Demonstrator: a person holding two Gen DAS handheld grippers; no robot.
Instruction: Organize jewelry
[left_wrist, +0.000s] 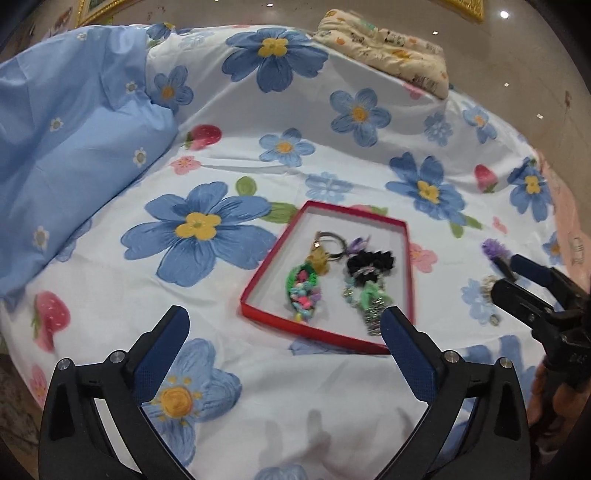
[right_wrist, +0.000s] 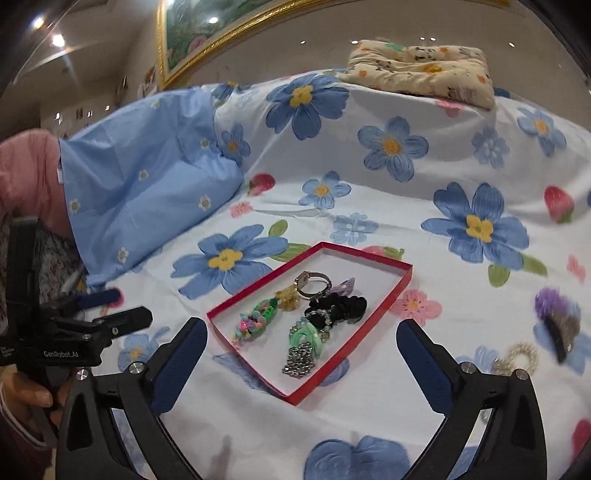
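Observation:
A shallow red tray (left_wrist: 273, 254) (right_wrist: 365, 254) lies on the flowered bedsheet. In it are a colourful bead bracelet (left_wrist: 301, 291) (right_wrist: 256, 319), a metal ring (left_wrist: 328, 242) (right_wrist: 312, 282), a black scrunchie (left_wrist: 371, 264) (right_wrist: 341, 304) and a green hair tie with a silver chain (left_wrist: 373, 301) (right_wrist: 304, 343). Right of the tray, on the sheet, lie a purple fluffy clip (left_wrist: 493, 249) (right_wrist: 557, 314) and a clear coiled hair tie (left_wrist: 489, 286) (right_wrist: 517, 356). My left gripper (left_wrist: 282, 317) (right_wrist: 129, 304) hangs open just short of the tray's near edge, with nothing between its fingers. My right gripper (right_wrist: 301, 328) (left_wrist: 504, 275) is open and empty too, near the loose clip.
A light blue quilt (left_wrist: 74, 147) (right_wrist: 147, 177) is bunched up at the left. A cream patterned pillow (left_wrist: 388, 48) (right_wrist: 421, 70) lies at the far end of the bed. A person's hand (right_wrist: 26, 398) grips the left tool's handle. A gold-framed picture (right_wrist: 221, 33) hangs behind.

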